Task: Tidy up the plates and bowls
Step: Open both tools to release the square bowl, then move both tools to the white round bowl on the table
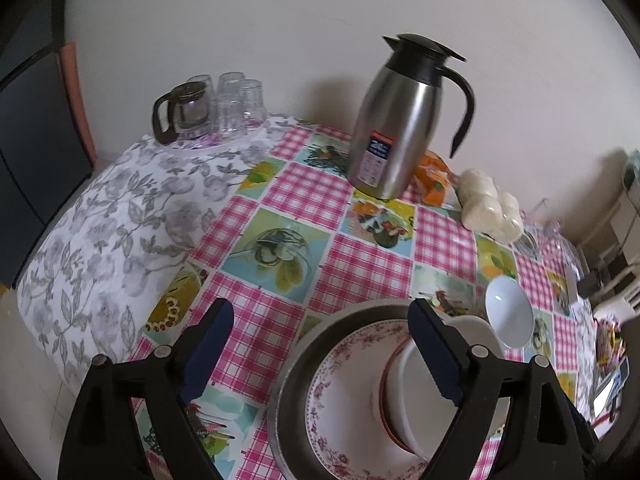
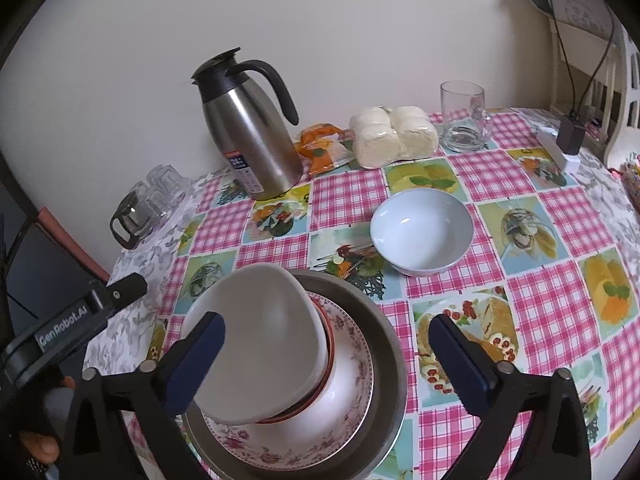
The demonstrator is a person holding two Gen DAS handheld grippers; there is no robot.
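A stack stands at the table's near edge: a metal tray [image 2: 386, 320] bears a floral plate [image 2: 354, 364], a red-rimmed bowl [image 2: 329, 344] and, tilted on top, a white bowl [image 2: 264, 340]. My right gripper [image 2: 326, 328] is open, its fingers standing on either side of this stack with the white bowl partly between them. In the left wrist view my left gripper [image 1: 320, 320] is open too; its right finger hangs over the white bowl [image 1: 414, 416] and the floral plate [image 1: 344, 360], its left finger over bare cloth. A pale blue bowl [image 2: 422, 232] sits alone beyond the stack.
A steel thermos jug [image 2: 252, 136] stands at the back by the wall. A glass teapot with upturned glasses [image 2: 148, 204] is at the left corner. Wrapped buns [image 2: 392, 136], an orange packet [image 2: 320, 148], a glass mug [image 2: 464, 120] and a charger [image 2: 568, 140] line the back right.
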